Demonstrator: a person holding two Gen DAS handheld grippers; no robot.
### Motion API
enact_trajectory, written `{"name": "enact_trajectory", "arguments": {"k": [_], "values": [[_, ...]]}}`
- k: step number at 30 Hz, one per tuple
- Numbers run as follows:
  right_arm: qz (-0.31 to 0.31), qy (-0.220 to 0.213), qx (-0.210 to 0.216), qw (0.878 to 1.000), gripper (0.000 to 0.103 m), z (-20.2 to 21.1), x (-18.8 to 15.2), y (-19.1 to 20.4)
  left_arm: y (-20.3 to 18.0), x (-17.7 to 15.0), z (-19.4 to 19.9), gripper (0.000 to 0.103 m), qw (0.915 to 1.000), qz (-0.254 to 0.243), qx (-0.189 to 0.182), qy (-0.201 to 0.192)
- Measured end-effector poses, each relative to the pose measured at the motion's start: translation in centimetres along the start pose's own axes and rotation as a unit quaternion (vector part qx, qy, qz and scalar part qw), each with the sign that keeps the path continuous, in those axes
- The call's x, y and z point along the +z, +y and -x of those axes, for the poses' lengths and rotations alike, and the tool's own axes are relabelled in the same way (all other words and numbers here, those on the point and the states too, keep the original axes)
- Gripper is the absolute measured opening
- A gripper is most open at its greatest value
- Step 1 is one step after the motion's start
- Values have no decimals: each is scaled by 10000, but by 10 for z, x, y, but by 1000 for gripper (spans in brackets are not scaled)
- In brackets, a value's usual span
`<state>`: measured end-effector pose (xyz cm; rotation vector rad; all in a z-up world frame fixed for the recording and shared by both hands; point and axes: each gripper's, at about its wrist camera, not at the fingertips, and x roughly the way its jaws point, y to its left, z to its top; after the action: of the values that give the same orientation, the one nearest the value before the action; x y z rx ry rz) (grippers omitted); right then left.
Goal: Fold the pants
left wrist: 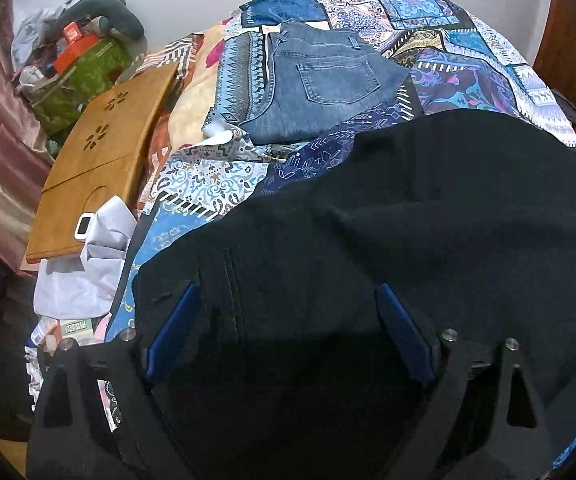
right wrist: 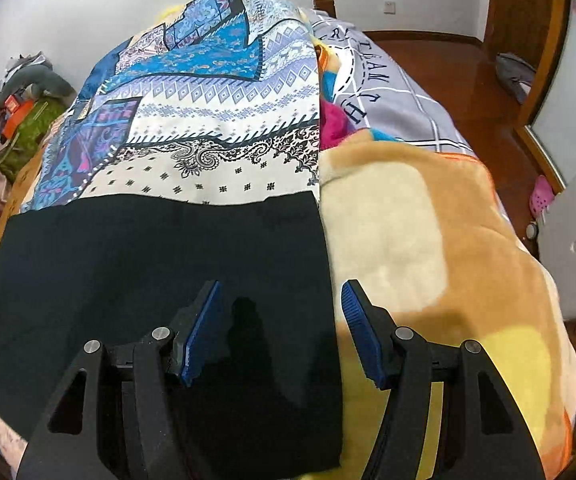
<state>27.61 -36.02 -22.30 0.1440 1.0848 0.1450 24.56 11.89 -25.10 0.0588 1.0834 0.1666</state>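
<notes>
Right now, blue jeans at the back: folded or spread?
Folded. The blue jeans lie as a compact block on the patterned bedspread, back pocket up, no legs trailing.

White wall (right wrist: 68, 12), red-brown floor (right wrist: 447, 64), wooden door frame (right wrist: 535, 40)

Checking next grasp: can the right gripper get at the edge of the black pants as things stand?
Probably yes. The right gripper is open, its fingers straddling the black pants' right edge on the blanket; nothing lies between.
</notes>
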Motion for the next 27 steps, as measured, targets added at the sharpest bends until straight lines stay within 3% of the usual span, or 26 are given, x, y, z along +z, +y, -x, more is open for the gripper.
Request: {"name": "enact_trajectory", "arguments": {"k": [5, 9, 11, 13, 15, 17, 24, 27], "values": [[82, 222, -93, 9997, 58, -31, 7, -1, 6, 1, -5, 95, 9998, 136, -100, 90], [-40, 114, -68, 9999, 57, -36, 7, -6, 8, 1, -5, 95, 9997, 187, -140, 104], [-68, 71, -107, 9999, 48, -35, 8, -7, 7, 1, -5, 95, 9997, 178, -124, 96], [-21, 152, -85, 9998, 26, -37, 7, -5, 7, 1, -4, 95, 9998, 172, -93, 81], [150, 83, -243, 9996, 22, -35, 7, 0, 7, 1, -2, 95, 9998, 186, -42, 49], [336, -31, -454, 9984, 9, -29, 5, 5, 9, 1, 0, 95, 9997, 225, 6, 17], [522, -603, -863, 9931, 5, 4, 11, 2, 37, 9, 22, 95, 9980, 383, 378, -333], [510, -875, -1283, 9865, 2, 16, 21, -1, 67, 19, 35, 95, 9951, 634, 560, -503]]}}
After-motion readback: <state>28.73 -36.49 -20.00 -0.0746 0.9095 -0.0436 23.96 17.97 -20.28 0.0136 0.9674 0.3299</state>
